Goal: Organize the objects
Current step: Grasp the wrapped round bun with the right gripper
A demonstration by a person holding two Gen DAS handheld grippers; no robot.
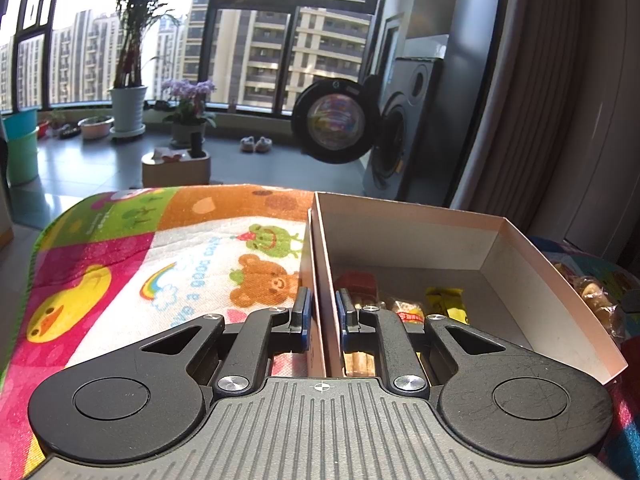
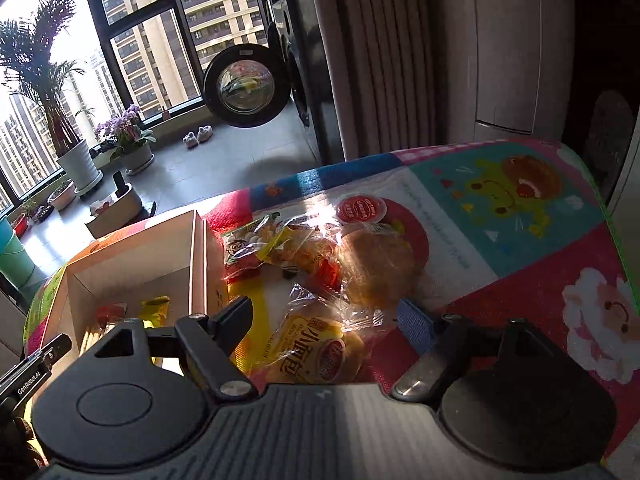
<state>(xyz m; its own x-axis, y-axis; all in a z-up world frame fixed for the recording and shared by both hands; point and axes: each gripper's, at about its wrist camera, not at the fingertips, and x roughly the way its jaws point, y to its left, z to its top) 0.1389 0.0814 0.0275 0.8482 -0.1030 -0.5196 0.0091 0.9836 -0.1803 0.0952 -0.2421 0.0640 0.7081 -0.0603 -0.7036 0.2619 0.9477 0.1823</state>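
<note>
A pale cardboard box (image 1: 400, 240) stands on a colourful cartoon mat (image 1: 120, 272). My left gripper (image 1: 323, 316) straddles the box's left wall, one finger outside and one inside, shut on that wall. Inside lie a red packet (image 1: 356, 284), a yellow packet (image 1: 446, 300) and biscuit sticks (image 1: 360, 360). In the right wrist view the box (image 2: 132, 256) is at the left. My right gripper (image 2: 328, 316) is open, its fingers either side of a wrapped bread packet (image 2: 316, 348) on the mat. Beyond it lie a round bun (image 2: 380, 264), a yellow snack bag (image 2: 296, 248) and a red-lidded cup (image 2: 362, 208).
A green-and-red snack packet (image 2: 244, 244) lies against the box's right wall. More wrapped biscuits (image 1: 596, 296) sit outside the box on the right. The mat's far edge (image 1: 240, 188) drops to a tiled floor with plants (image 1: 128, 108) and a washer with its door open (image 1: 336, 120).
</note>
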